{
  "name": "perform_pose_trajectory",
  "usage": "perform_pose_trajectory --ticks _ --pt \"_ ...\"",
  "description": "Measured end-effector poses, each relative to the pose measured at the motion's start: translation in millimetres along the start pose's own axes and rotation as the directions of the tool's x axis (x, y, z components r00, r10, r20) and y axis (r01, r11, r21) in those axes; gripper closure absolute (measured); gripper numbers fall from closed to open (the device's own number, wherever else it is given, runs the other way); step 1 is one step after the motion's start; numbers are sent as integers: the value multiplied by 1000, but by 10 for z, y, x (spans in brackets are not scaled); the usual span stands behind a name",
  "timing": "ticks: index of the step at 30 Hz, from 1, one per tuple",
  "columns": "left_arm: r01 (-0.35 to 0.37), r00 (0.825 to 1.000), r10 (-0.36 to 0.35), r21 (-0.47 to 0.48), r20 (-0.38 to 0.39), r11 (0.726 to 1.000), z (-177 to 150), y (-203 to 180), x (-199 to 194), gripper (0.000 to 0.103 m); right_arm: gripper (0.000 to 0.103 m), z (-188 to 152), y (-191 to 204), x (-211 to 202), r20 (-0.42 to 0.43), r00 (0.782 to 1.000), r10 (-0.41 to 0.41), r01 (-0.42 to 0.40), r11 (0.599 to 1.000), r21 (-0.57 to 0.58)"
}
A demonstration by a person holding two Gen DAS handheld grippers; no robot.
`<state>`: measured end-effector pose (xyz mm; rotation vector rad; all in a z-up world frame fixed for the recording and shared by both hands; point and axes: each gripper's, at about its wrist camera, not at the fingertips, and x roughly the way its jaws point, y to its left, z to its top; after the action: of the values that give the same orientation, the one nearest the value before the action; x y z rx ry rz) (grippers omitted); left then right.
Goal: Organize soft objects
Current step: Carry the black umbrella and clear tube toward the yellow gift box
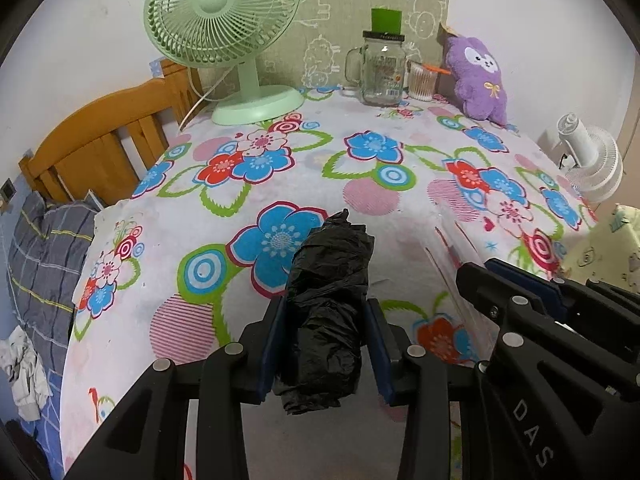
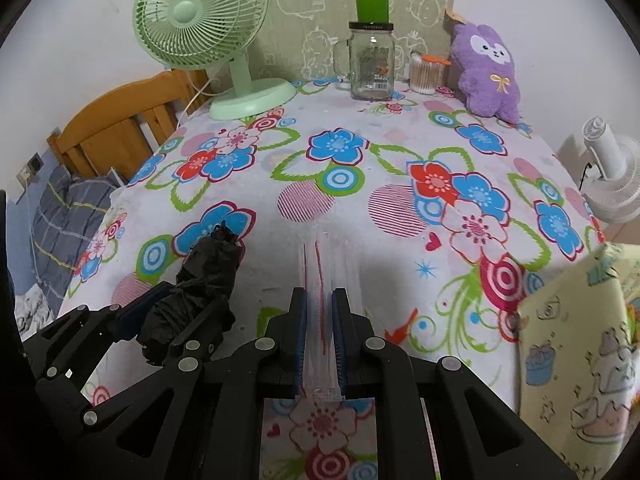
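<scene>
A crumpled black plastic bag roll sits between the blue pads of my left gripper, which is shut on it just above the flowered tablecloth. In the right wrist view the same black roll and left gripper appear at lower left. My right gripper is shut on a clear zip bag with a red seal line, held edge-up. The right gripper is also at the left view's right edge. A purple plush toy leans against the wall at the back right.
At the back stand a green desk fan, a lidded glass mug jar and a cup of cotton swabs. A yellow cartoon-print box is at the right edge. A white fan, wooden headboard and bedding flank the table.
</scene>
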<state>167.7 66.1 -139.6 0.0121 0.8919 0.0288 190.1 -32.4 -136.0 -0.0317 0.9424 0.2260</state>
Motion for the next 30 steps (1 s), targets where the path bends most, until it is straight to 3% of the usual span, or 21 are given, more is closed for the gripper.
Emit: perform_pose_trajectory --ticks 14,30 --pt "-10 997 9 12 77 1000 -49 -251 -494 63 88 -120 -160 -543 82 997 9 -10 1000 11" --pt "-18 982 11 38 187 999 -25 -508 -1100 63 88 -174 -298 -1213 192 981 18 -19 1000 4"
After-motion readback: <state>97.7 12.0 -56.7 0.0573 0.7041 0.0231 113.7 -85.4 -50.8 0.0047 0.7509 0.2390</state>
